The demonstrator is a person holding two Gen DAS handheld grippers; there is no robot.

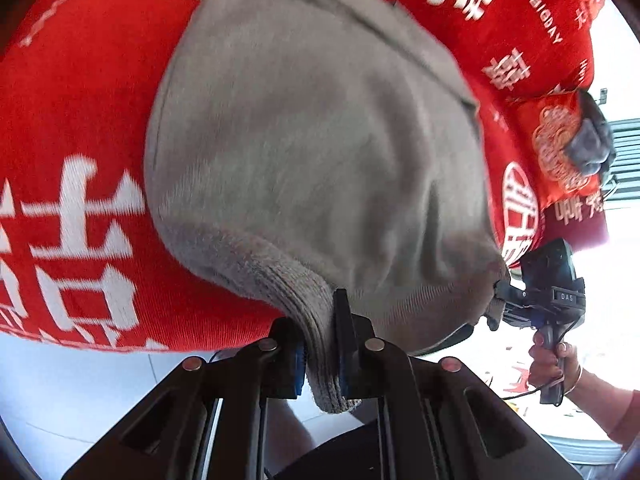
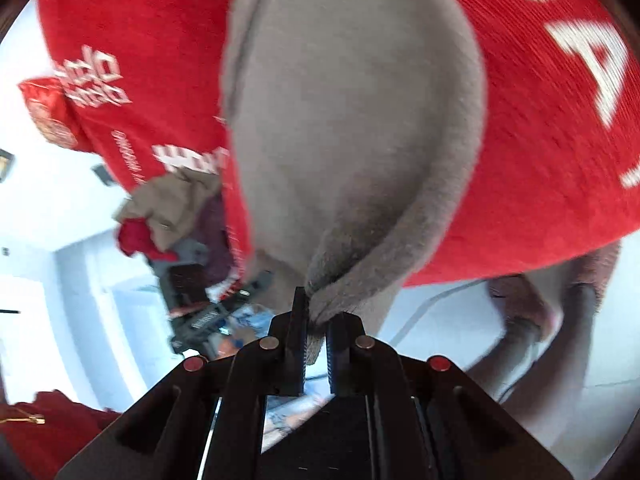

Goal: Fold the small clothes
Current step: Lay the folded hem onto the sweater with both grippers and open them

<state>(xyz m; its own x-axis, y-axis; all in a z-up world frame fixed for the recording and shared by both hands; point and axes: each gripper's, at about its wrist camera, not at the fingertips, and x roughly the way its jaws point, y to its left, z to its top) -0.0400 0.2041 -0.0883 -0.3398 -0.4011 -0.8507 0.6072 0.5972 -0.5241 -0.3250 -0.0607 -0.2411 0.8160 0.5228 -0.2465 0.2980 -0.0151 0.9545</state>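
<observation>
Over the red cover: a grey garment [image 1: 320, 152] lies spread on a red cover [image 1: 80, 128] printed with white characters; its near edge hangs past the cover's edge toward both cameras
Left gripper [image 1: 320, 352]: jaws pressed together on the ribbed hem of the grey garment; a fold of hem sticks out below the fingers
Right gripper [image 2: 316, 344]: jaws pinching a bunched corner of the same garment; seen also from the left wrist at the garment's right corner, held by a hand [image 1: 550, 364]
Garment surface: smooth and taut between the two pinched points; a seam runs along its far side
Cushion [image 1: 556, 144]: red with a round pattern, at the far end of the red cover; a dark grey cloth [image 1: 592, 140] rests against it
Clothes pile [image 2: 168, 208]: brown and red pieces, beside the red cover's left edge in the right wrist view; blurred
Floor [image 1: 80, 392]: pale, below the red cover's near edge
</observation>
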